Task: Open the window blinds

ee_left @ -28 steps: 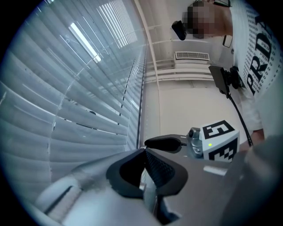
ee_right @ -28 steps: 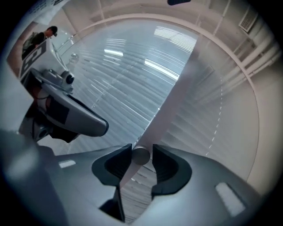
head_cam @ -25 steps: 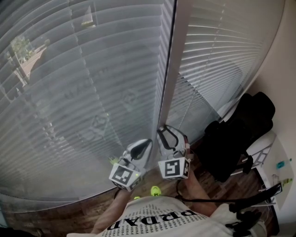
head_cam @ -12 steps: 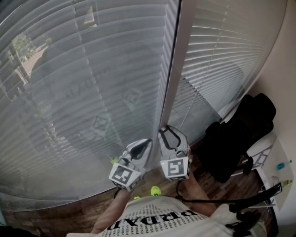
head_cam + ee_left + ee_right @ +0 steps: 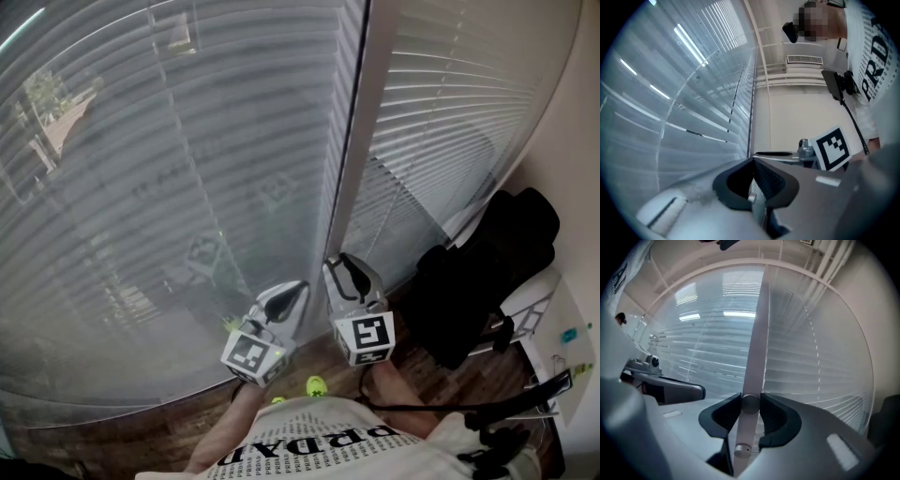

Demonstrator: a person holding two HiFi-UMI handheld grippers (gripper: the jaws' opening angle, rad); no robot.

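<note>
Our right gripper [image 5: 750, 403] has its jaws closed snugly on the thin white plastic tilt wand [image 5: 756, 352], which hangs upright by the white upright window post [image 5: 361, 122]. Our left gripper [image 5: 752, 164], just to its left, has its jaws together with nothing between them. The grey horizontal-slat window blinds [image 5: 169, 187] spread beyond both grippers, left and right of the post.

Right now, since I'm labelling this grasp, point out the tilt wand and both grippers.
tilt wand [image 5: 758, 333]: right gripper view, on its white shaft.
right gripper [image 5: 750, 401]: right gripper view, midway between its fingertips.
left gripper [image 5: 753, 164]: left gripper view, midway between its fingertips.
</note>
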